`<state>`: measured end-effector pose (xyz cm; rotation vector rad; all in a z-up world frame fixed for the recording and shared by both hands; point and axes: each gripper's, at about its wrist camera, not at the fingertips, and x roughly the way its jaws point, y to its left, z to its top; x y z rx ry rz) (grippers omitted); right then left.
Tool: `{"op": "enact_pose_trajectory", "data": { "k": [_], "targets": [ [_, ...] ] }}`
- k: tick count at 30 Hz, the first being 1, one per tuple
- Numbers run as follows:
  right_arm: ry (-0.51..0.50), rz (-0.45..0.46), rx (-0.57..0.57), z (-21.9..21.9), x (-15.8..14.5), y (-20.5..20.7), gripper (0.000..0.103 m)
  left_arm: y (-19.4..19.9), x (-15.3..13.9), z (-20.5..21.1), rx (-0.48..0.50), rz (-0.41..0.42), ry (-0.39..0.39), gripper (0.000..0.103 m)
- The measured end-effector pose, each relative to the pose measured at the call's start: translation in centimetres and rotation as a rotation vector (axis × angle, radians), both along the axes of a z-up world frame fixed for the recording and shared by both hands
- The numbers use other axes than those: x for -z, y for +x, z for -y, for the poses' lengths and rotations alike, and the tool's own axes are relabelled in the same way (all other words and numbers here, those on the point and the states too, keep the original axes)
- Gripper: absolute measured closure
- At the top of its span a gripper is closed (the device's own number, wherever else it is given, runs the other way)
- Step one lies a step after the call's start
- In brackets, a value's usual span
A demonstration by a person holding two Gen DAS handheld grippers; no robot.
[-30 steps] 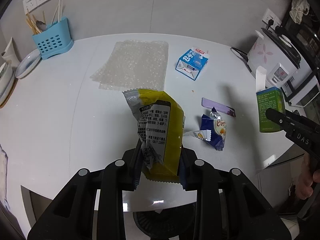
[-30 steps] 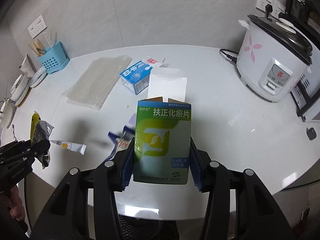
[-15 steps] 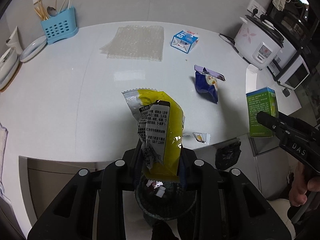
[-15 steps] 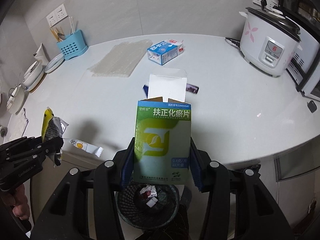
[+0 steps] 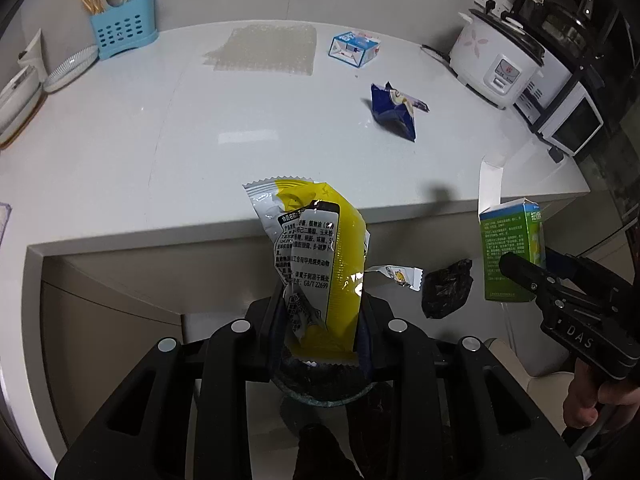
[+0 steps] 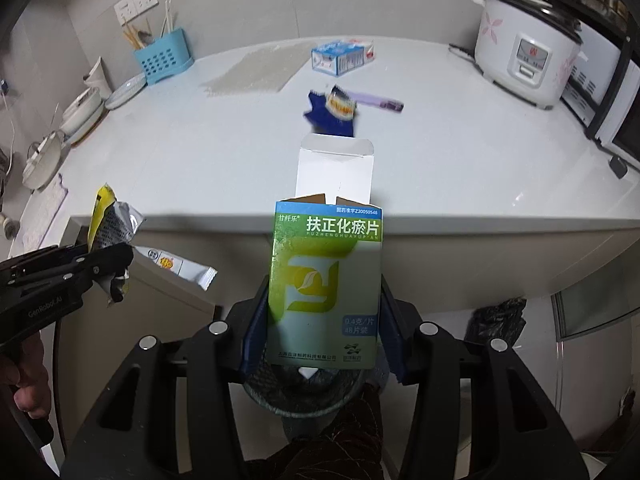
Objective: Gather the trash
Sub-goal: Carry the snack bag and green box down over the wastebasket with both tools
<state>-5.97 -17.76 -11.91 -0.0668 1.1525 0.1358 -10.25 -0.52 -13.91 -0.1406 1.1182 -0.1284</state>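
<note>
My left gripper (image 5: 322, 332) is shut on a crumpled yellow snack wrapper (image 5: 320, 256), and a small white sachet (image 5: 396, 274) sticks out beside it. My right gripper (image 6: 324, 344) is shut on a green medicine box (image 6: 326, 280) with its white flap up. Both hang just off the white table's front edge (image 5: 200, 236), above a dark mesh waste bin (image 6: 304, 396) on the floor. Each gripper shows in the other's view: the right one (image 5: 516, 268) at the right, the left one (image 6: 108, 264) at the left.
On the table lie a blue wrapper (image 5: 394, 114), a purple strip (image 6: 380, 101), a blue-white carton (image 5: 354, 49) and a bubble-wrap sheet (image 5: 266, 50). A rice cooker (image 5: 496, 64) and a blue utensil holder (image 5: 122, 32) stand at the back. A black bag (image 5: 446, 288) lies on the floor.
Both grippers have drawn back from over the table to beyond its front edge, still holding the wrapper and the box. The waste bin has come into view under them.
</note>
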Motion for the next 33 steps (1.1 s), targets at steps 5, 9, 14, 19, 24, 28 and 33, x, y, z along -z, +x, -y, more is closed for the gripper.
{"op": "enact_pose_trajectory", "data": {
  "k": [5,9,14,19,24,28,33],
  "targets": [
    [-0.001,-0.042,0.000,0.3,1.8,-1.8,0.057,-1.2,2.8,0.6,0.006,-0.056,-0.017,0.075],
    [-0.011,-0.068,-0.005,0.6,4.0,-2.8,0.057,-1.7,5.2,1.4,0.010,-0.093,-0.011,0.075],
    [-0.005,-0.104,-0.020,0.5,7.4,-3.6,0.057,-2.1,8.5,1.9,0.003,-0.127,-0.008,0.075],
    [0.001,-0.141,-0.049,0.2,11.2,-3.8,0.057,-1.9,12.0,1.8,-0.021,-0.160,-0.024,0.075],
    [-0.012,-0.188,-0.083,0.1,14.0,-3.6,0.057,-1.2,16.0,2.2,-0.044,-0.213,-0.023,0.075],
    [0.009,-0.205,-0.097,0.3,16.2,-3.1,0.057,-0.5,18.7,2.7,-0.059,-0.273,-0.006,0.075],
    [0.004,-0.243,-0.123,0.1,19.3,-2.3,0.057,0.4,20.8,3.5,-0.053,-0.295,0.004,0.075]
  ]
}}
